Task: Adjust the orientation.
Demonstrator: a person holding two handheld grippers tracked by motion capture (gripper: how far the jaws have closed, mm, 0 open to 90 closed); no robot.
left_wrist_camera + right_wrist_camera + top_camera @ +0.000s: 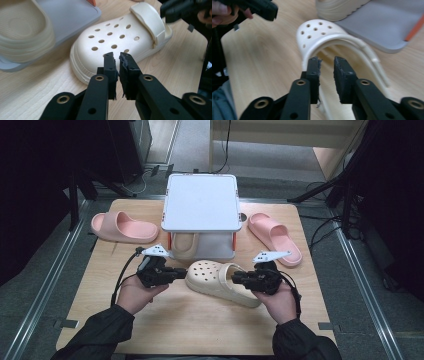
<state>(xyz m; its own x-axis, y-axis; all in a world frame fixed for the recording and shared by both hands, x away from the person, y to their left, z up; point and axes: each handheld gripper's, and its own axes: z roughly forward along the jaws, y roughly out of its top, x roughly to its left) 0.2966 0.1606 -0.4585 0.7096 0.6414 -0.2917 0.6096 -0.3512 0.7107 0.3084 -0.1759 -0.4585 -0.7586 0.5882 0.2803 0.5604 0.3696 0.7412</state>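
The cream clog (220, 281) lies on the wooden table (190, 330) before the white shelf (201, 202), the left gripper (182, 271) at its toe and the right gripper (236, 279) at its heel, probably to steady it. Both claws stand nearly pressed together, pinching nothing. Pink slippers (122, 226) flank the shelf above a grey floor (395, 285).

Left gripper (181, 270) and right gripper (237, 279) point inward — jaws nearly closed, empty.

The clog (221, 283) lies between both grippers. Behind it the grey rack (201, 215) blocks the way; pink slippers (123, 227) flank it. Bare table (200, 330) lies toward the person.
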